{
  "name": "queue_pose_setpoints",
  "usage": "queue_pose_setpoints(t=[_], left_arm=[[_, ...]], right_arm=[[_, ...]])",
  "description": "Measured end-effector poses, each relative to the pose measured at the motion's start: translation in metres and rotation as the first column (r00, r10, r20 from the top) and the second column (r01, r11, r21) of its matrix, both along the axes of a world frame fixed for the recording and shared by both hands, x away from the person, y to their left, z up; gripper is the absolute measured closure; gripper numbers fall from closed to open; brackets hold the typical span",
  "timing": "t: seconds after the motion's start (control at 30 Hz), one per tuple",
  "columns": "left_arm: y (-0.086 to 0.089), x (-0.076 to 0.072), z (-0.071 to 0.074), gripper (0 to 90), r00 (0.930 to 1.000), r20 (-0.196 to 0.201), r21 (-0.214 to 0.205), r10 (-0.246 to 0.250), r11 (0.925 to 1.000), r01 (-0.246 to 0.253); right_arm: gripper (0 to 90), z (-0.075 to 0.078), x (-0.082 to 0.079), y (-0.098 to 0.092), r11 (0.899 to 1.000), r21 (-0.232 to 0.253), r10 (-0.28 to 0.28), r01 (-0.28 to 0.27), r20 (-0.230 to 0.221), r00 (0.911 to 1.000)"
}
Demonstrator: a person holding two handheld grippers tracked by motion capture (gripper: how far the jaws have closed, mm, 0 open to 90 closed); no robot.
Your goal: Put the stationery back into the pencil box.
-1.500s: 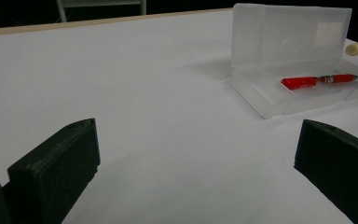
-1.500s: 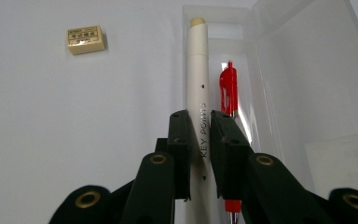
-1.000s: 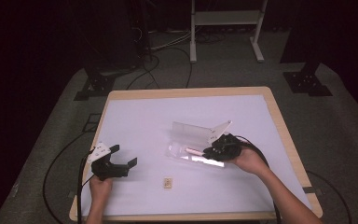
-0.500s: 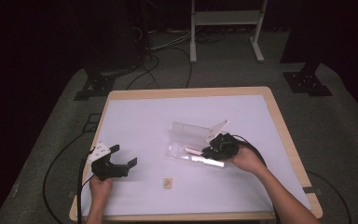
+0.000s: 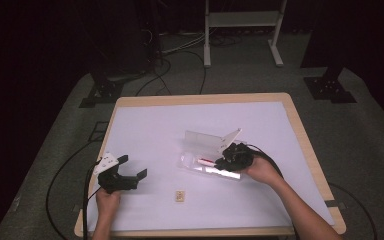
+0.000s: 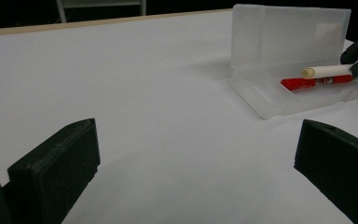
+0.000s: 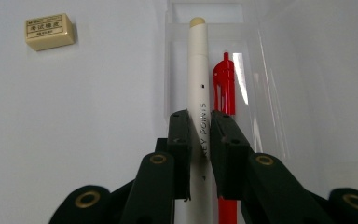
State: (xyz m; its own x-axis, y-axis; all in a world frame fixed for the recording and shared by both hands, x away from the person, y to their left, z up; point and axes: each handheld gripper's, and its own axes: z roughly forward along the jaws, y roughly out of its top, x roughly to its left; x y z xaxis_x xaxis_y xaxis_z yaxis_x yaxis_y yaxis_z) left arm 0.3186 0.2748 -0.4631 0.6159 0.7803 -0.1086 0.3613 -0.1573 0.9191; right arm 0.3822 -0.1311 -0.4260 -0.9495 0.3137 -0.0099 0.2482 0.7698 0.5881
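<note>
A clear plastic pencil case (image 5: pixel 207 165) (image 6: pixel 279 95) lies open at the table's middle, lid up. A red pen (image 7: pixel 225 84) (image 6: pixel 314 82) lies inside it. My right gripper (image 7: pixel 199 122) (image 5: pixel 228 161) is shut on a white pen (image 7: pixel 198 65) (image 6: pixel 326 71) and holds it along the case, just over the red pen. My left gripper (image 5: pixel 125 176) rests near the table's left front, apart from the case; its jaws stand open with nothing between them, as the left gripper view shows. A small beige eraser (image 5: pixel 180 196) (image 7: pixel 49 31) lies on the table in front of the case.
The white tabletop (image 5: pixel 160 130) has a wooden rim. Cables trail off the left side onto the dark floor. A white metal stand (image 5: pixel 242 22) is behind the table.
</note>
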Motion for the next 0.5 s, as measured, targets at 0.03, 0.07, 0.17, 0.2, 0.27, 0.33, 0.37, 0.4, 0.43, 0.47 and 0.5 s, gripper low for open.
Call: queue_pose_setpoints(t=[0.03, 0.07, 0.17, 0.2, 0.27, 0.33, 0.37, 0.4, 0.43, 0.47, 0.5], left_arm=[[0.0000, 0.0000, 0.0000, 0.0, 1.0000, 0.000, 0.000, 0.000, 1.0000, 0.000], [0.0000, 0.0000, 0.0000, 0.0, 1.0000, 0.000, 0.000, 0.000, 1.0000, 0.000], [0.0000, 0.0000, 0.0000, 0.0, 1.0000, 0.000, 0.000, 0.000, 1.0000, 0.000], [0.0000, 0.0000, 0.0000, 0.0, 1.0000, 0.000, 0.000, 0.000, 1.0000, 0.000], [0.0000, 0.0001, 0.0000, 0.0, 1.0000, 0.000, 0.000, 0.000, 1.0000, 0.000], [0.0000, 0.0001, -0.0001, 0.0, 1.0000, 0.000, 0.000, 0.000, 1.0000, 0.000], [0.0000, 0.0001, -0.0001, 0.0, 1.0000, 0.000, 0.000, -0.001, 1.0000, 0.001], [0.0000, 0.0001, -0.0001, 0.0, 1.0000, 0.000, 0.000, 0.000, 1.0000, 0.000], [0.0000, 0.0001, -0.0001, 0.0, 1.0000, 0.000, 0.001, -0.001, 1.0000, 0.001], [0.0000, 0.0001, -0.0001, 0.0, 1.0000, 0.000, 0.000, -0.001, 1.0000, 0.001], [0.0001, 0.0002, -0.0001, 0.0, 1.0000, 0.000, 0.000, -0.001, 1.0000, 0.001]], right_arm=[[78.0, -0.0006, 0.0003, 0.0005, 1.000, 0.001, -0.002, 0.002, -0.003, 1.0000], [78.0, -0.0013, 0.0007, 0.0008, 1.000, 0.000, -0.001, 0.001, -0.003, 1.0000], [78.0, -0.0031, 0.0022, 0.0016, 1.000, -0.006, 0.002, -0.002, -0.004, 1.0000], [78.0, -0.0031, 0.0022, 0.0016, 1.000, -0.006, 0.002, -0.002, -0.004, 1.0000], [78.0, -0.0048, 0.0037, 0.0020, 1.000, -0.008, 0.000, 0.000, -0.012, 0.9999], [78.0, -0.0058, 0.0042, 0.0023, 1.000, -0.009, -0.004, 0.004, -0.016, 0.9999], [78.0, -0.0063, 0.0046, 0.0024, 1.000, -0.011, -0.004, 0.003, -0.018, 0.9998], [78.0, -0.0068, 0.0050, 0.0026, 1.000, -0.012, -0.002, 0.002, -0.017, 0.9999], [78.0, -0.0072, 0.0054, 0.0029, 1.000, -0.012, -0.001, 0.001, -0.018, 0.9998], [78.0, -0.0075, 0.0055, 0.0032, 1.000, -0.014, -0.003, 0.003, -0.020, 0.9998], [78.0, -0.0079, 0.0056, 0.0035, 1.000, -0.015, -0.003, 0.003, -0.022, 0.9997]])
